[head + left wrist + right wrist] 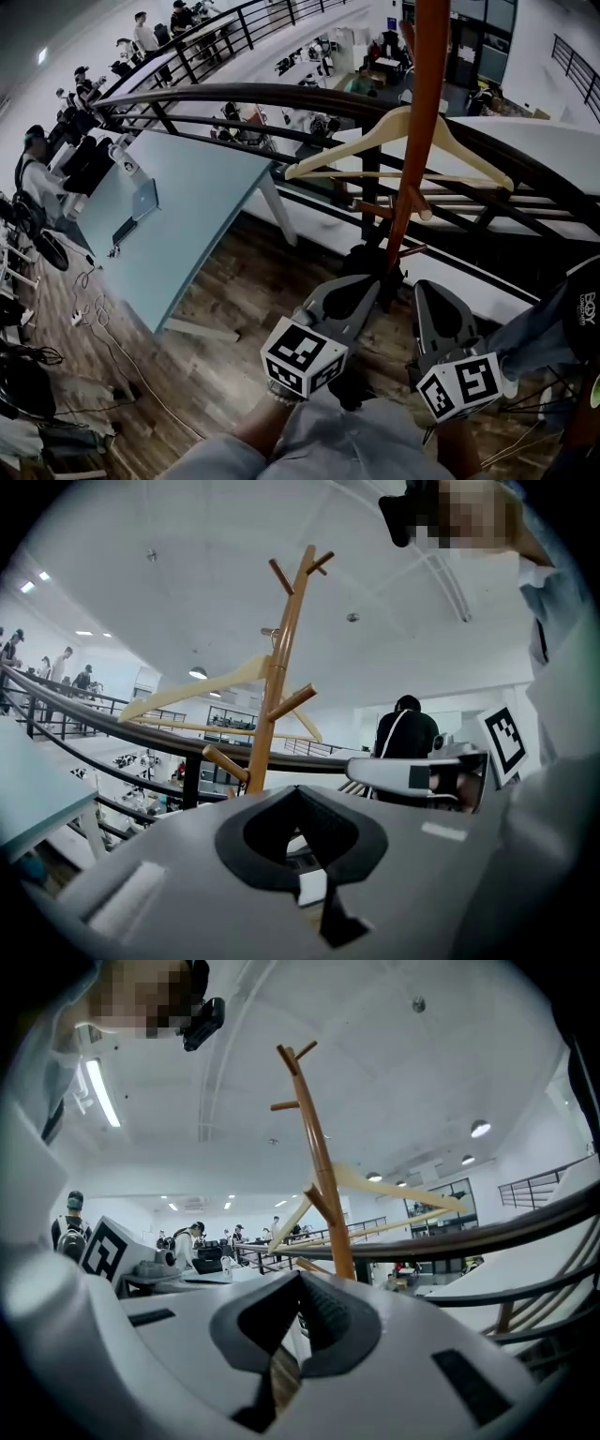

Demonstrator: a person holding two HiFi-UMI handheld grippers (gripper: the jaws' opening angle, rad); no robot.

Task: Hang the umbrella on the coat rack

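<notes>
No umbrella shows in any view. The coat rack (412,141) is an orange-brown wooden pole with angled pegs, standing right in front of me by the railing. A pale wooden hanger (403,127) hangs on it. My left gripper (370,281) and right gripper (427,286) are side by side just below the pole, tips pointing at its lower part. Both are shut with nothing between the jaws. The left gripper view looks up over the shut left gripper (298,789) at the rack (267,714) and hanger (206,682). The right gripper (300,1274) sees the rack (323,1185) likewise.
A curved black railing (234,98) runs behind the rack, with a drop to a lower floor beyond. A light blue table (178,216) stands at left on the wood floor, with cables (94,309) beside it. Several people stand far back left.
</notes>
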